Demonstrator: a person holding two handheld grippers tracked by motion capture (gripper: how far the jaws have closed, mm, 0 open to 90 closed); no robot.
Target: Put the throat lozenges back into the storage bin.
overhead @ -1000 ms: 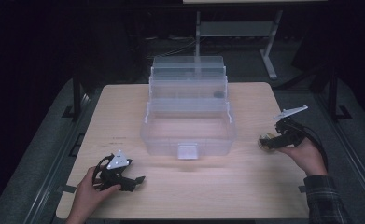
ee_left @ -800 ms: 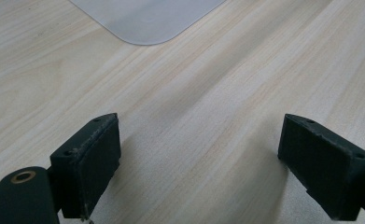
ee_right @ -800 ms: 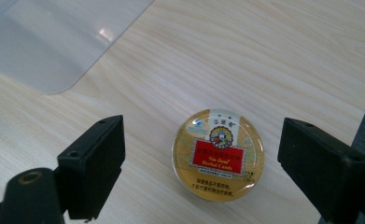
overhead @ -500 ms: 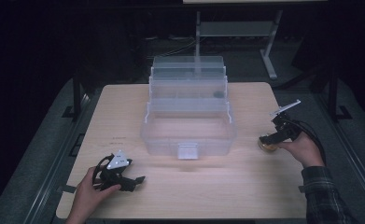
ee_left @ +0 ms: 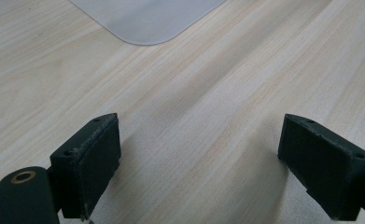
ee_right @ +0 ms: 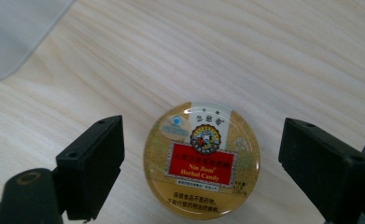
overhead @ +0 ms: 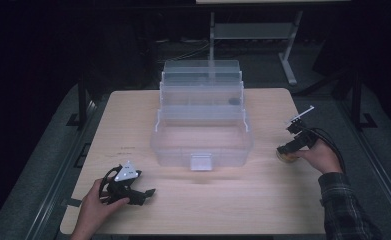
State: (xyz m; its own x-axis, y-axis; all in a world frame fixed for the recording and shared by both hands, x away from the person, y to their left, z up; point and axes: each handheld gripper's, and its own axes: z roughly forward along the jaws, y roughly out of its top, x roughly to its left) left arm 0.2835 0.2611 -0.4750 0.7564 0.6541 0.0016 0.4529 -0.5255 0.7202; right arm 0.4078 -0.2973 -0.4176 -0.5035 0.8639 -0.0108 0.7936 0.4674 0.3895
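Observation:
A round gold candy tin [ee_right: 201,161] with a red label lies flat on the wooden table [overhead: 133,115] at the right, and appears in the high view as the tin [overhead: 286,156]. My right gripper [ee_right: 201,170] points down over it with one jaw on each side. Both pads stand clear of the tin's rim, so it is open; the high view has this gripper [overhead: 284,150] right of the clear box. My left gripper [overhead: 145,194] rests at the front left, held by a hand. Its jaws are wide open over bare wood, left gripper [ee_left: 196,163].
A clear plastic tiered organiser box [overhead: 203,145] stands open in the middle of the table, with a small dark item [overhead: 233,101] in an upper tier. A corner of the box [ee_left: 145,21] lies ahead of my left gripper. Dark floor and a metal stand [overhead: 288,60] lie beyond the table.
My right gripper has come down and slightly leftward, so its jaws now straddle the tin. The left hand and gripper have stayed put.

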